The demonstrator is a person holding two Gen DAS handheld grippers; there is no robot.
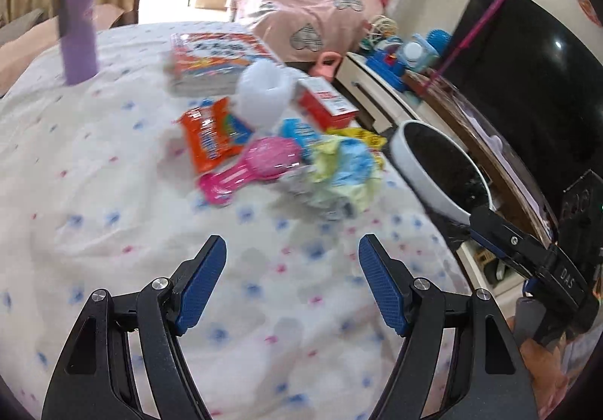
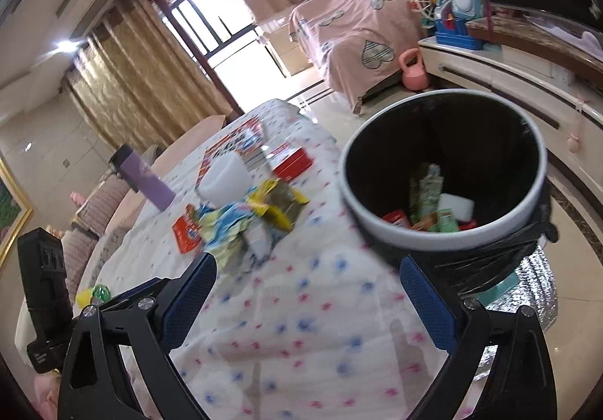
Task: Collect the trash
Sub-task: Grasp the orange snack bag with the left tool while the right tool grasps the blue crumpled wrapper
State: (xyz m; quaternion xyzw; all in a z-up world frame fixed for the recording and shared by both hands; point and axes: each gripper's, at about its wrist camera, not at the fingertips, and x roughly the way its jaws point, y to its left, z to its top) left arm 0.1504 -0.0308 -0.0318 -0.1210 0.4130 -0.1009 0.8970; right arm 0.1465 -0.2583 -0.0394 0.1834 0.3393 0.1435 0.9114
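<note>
Wrappers (image 1: 331,175) lie ahead of left gripper (image 1: 292,288) — jaws apart, empty.

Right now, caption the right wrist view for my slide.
Open right gripper above the dotted tablecloth, facing a trash bin beside leftover wrappers.

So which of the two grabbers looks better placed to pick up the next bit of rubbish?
Probably the left gripper: it is open and points straight at the crumpled wrappers on the bed. The right gripper, also open, sits nearer the trash bin, with the pile off to its side.
</note>
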